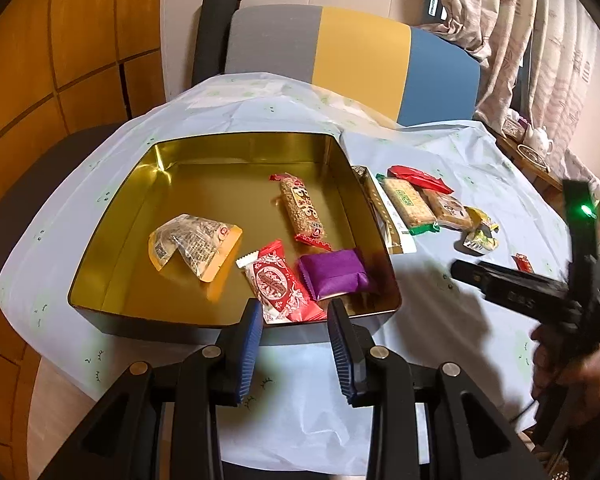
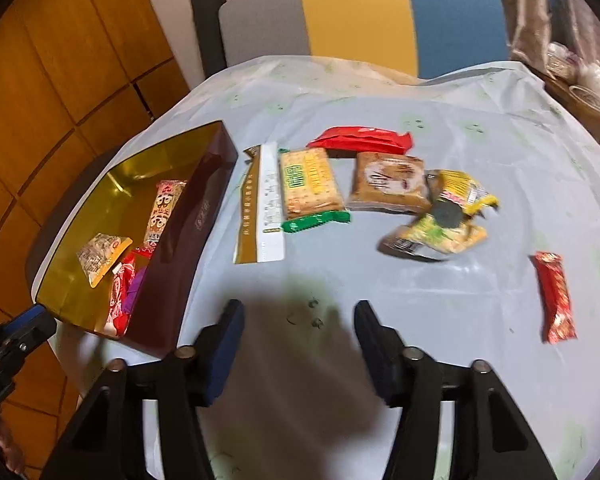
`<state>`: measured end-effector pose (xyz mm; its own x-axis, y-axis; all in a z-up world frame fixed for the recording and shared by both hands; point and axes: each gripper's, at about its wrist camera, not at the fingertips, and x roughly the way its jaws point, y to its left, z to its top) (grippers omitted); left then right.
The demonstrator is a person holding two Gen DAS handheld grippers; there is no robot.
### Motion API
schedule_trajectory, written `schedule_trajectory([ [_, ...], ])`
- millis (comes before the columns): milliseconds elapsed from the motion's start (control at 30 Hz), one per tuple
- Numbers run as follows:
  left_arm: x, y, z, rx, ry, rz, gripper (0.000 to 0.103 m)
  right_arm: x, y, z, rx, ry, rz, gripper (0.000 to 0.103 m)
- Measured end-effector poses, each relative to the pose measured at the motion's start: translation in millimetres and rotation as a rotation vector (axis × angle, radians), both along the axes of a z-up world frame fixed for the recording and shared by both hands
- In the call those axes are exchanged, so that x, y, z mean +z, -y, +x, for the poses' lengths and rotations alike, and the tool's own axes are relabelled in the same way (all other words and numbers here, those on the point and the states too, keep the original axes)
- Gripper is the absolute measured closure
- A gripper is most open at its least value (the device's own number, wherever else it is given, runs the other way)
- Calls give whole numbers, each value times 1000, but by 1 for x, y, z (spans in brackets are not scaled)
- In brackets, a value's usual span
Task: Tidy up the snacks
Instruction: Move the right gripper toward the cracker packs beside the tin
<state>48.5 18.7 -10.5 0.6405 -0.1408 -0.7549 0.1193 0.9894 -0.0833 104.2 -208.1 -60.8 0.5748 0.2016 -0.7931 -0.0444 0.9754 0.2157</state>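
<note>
Left gripper (image 1: 295, 312) at frame bottom, jaws narrow w/ nothing between, tips just over near rim of gold tin (image 1: 112, 240). Tin holds purple pack (image 1: 336, 276), red-white pack (image 1: 276, 284), sesame bar (image 1: 304, 210) & triangular pouch (image 1: 192, 246). Right gripper (image 2: 298, 316) low center in its view, jaws apart & empty above tablecloth (image 2: 420, 312). Other snacks lie right of tin: cracker pack (image 2: 308, 182), brown pack (image 2: 390, 182), small red bar (image 2: 556, 296) at far right.

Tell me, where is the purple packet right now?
In the left view, the purple packet lies inside the gold tin, in its near right corner beside a red-and-white packet.
</note>
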Motion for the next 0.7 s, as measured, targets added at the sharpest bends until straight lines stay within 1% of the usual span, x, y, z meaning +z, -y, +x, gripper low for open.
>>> schedule_trajectory([
  [133,-3,-4,1,11,-11,0,69,-12,-16,31,50,-25,-3,52],
  [267,-7,-12,4,25,-23,-9,69,-20,-28,63,72,-56,21,52],
  [333,-9,-14,5,31,-27,-14,69,-25,-34,77,69,-70,9,52],
  [400,-11,-17,7,38,-34,-17,69,-29,-40,89,58,-76,-38,52],
  [500,-14,-19,8,43,-40,-22,69,-32,-45,98,71,-82,-58,52],
  [533,-14,-19,9,47,-42,-23,69,-33,-48,99,76,-86,-85,57],
  [567,-14,-20,9,47,-43,-25,69,-33,-50,99,82,-78,-108,66],
  [600,-13,-20,9,46,-40,-26,69,-31,-51,97,87,-70,-116,67],
  [633,-12,-19,9,44,-36,-23,69,-30,-50,96,89,-70,-118,70],
  [667,-11,-18,9,41,-32,-21,69,-28,-48,94,88,-67,-112,103],
  [700,-9,-17,9,35,-27,-22,69,-25,-44,89,85,-66,-102,102],
])
